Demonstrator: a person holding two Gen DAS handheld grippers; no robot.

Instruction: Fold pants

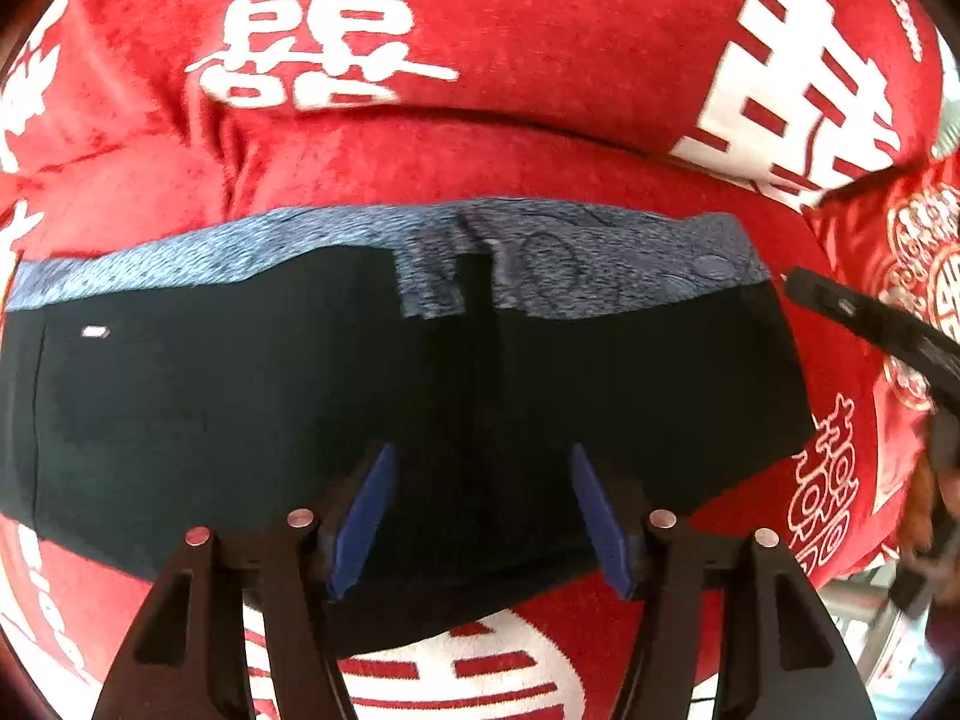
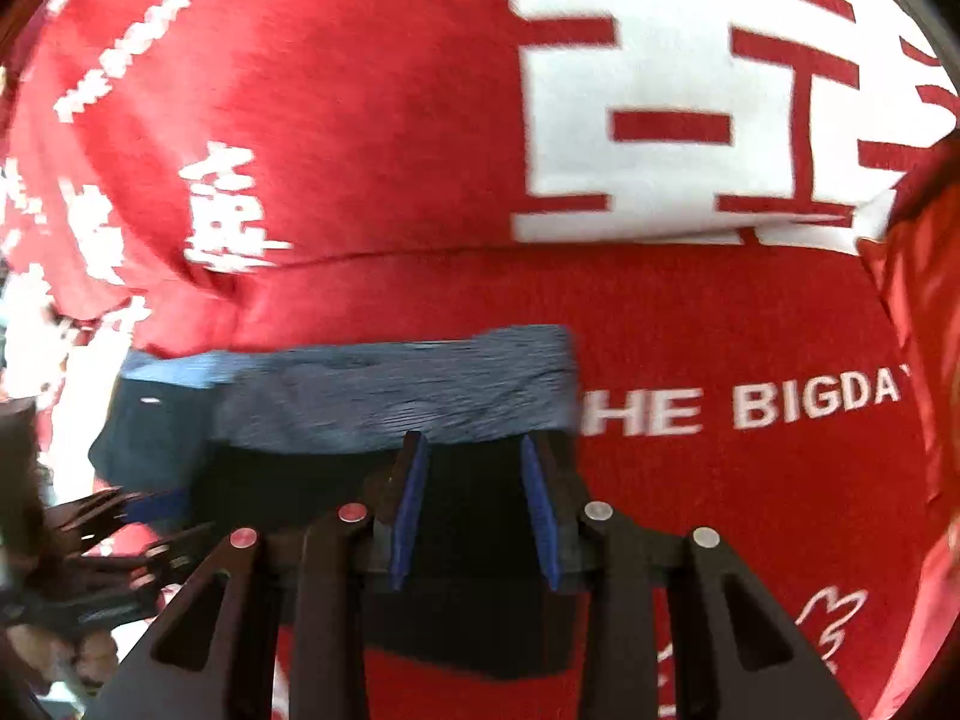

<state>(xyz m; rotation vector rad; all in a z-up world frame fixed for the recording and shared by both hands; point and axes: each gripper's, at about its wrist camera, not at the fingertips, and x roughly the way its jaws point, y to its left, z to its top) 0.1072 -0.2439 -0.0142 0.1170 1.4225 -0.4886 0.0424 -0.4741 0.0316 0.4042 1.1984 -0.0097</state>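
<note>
Folded black pants (image 1: 300, 396) lie on a red blanket (image 2: 750, 408) reading "HE BIGDAY"; both grippers' jaws released.

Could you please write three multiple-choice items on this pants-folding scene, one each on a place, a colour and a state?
1. Where do the pants lie?
A. on a red printed cloth
B. in a basket
C. on a bare wooden floor

2. What colour is the waistband?
A. yellow
B. blue-grey
C. white

3. How does the left gripper stand?
A. jaws apart above the dark fabric
B. clamped on a hanger
C. out of sight

Answers: 1 A, the red cloth with white characters surrounds them; 2 B, a heathered blue-grey band tops the black fabric; 3 A, a clear gap separates its blue pads.
</note>
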